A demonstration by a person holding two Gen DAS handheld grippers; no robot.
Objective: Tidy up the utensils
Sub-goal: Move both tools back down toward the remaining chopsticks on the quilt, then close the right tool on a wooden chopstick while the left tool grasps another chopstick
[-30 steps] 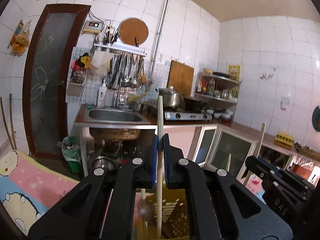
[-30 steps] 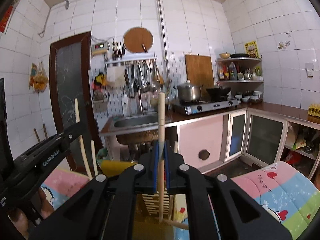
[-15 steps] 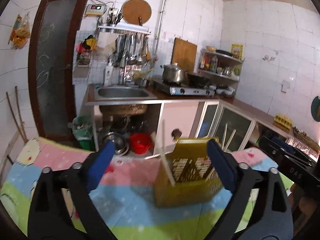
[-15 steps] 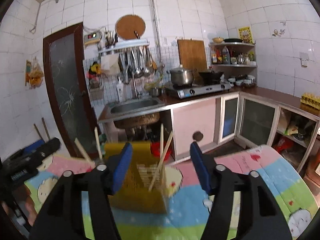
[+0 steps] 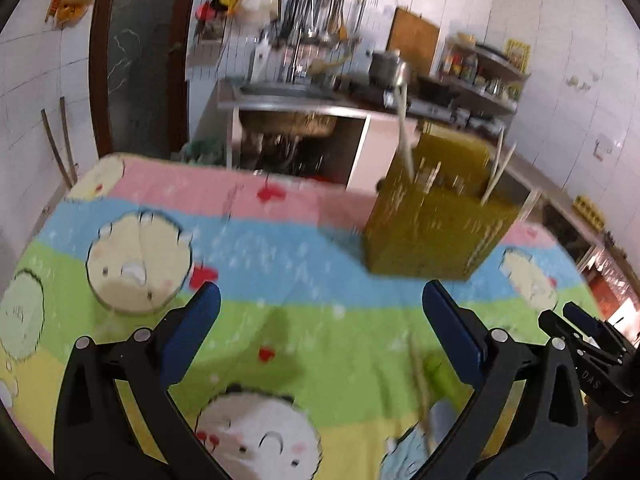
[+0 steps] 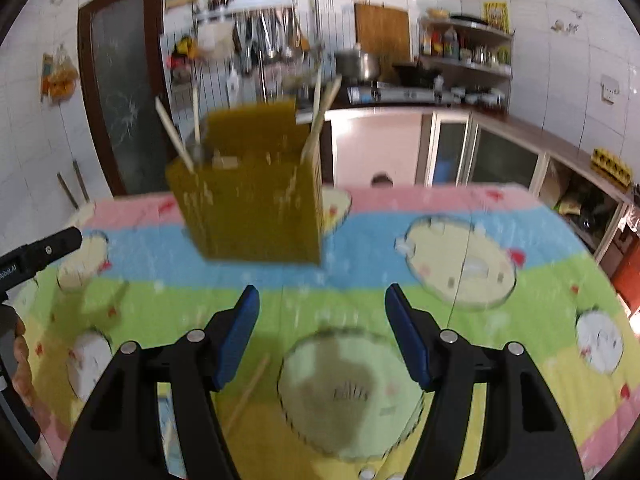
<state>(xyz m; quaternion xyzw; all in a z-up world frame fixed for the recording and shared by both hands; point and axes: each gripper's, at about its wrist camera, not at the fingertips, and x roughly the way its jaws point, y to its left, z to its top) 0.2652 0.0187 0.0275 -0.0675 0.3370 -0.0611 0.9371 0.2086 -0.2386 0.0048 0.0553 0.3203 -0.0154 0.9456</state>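
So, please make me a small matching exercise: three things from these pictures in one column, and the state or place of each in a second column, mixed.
Things:
1. left gripper
2. yellow holder
3. loose chopstick

States or places:
a. stands on the cloth with sticks poking out of it
b. lies flat on the cloth
c. open, with nothing in it

Pairs: 1-c, 2-a, 3-b

1. A table under a striped cartoon-print cloth (image 5: 248, 320) in pink, blue, green and yellow bands carries everything.
2. A yellow slotted utensil holder (image 6: 256, 204) stands upright on the blue band, with several chopsticks (image 6: 174, 138) leaning inside.
3. 1 loose chopstick (image 6: 250, 388) lies flat on the green-yellow part; blur hides finer detail.
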